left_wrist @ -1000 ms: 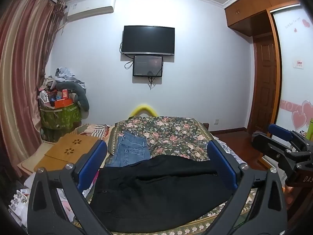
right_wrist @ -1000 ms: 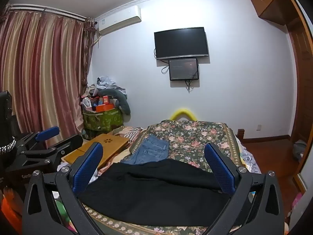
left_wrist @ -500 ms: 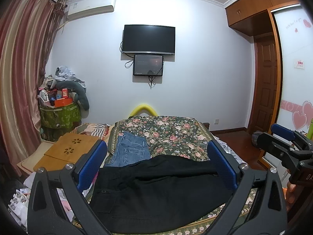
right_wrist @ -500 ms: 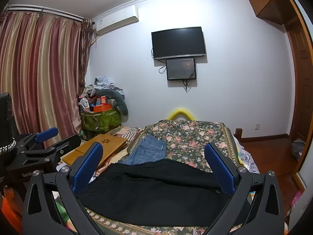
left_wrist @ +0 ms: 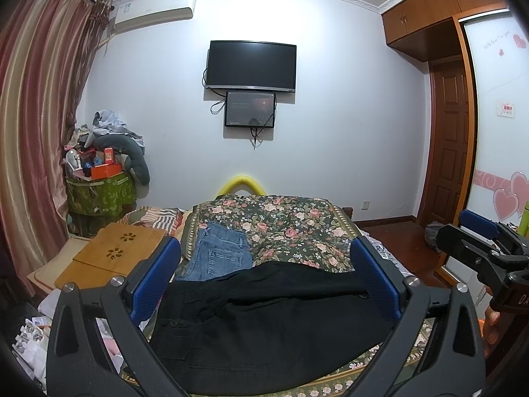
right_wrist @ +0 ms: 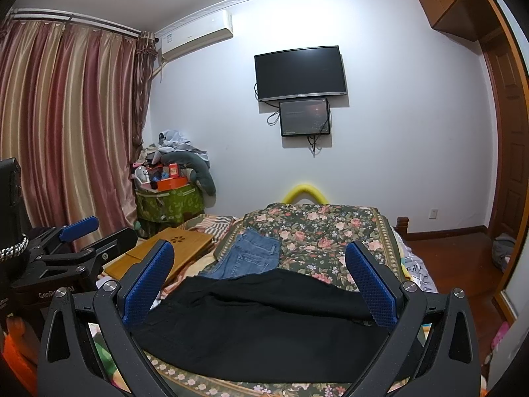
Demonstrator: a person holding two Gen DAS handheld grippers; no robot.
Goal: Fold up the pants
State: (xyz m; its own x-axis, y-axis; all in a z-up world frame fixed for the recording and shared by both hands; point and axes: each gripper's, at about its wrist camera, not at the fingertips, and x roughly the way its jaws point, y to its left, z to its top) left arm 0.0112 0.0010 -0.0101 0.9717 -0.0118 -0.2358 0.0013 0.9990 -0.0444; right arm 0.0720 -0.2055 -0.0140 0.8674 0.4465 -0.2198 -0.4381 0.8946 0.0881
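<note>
Blue-padded, both my grippers hang spread wide and empty: the left gripper (left_wrist: 264, 278), the right gripper (right_wrist: 261, 278). Over the last second I've only raised them slightly; nothing gripped, so folding hasn't begun. One pair of black pants (left_wrist: 264, 324) lies across the bed (left_wrist: 297, 218), one pair of jeans (left_wrist: 221, 258) just beyond.
</note>
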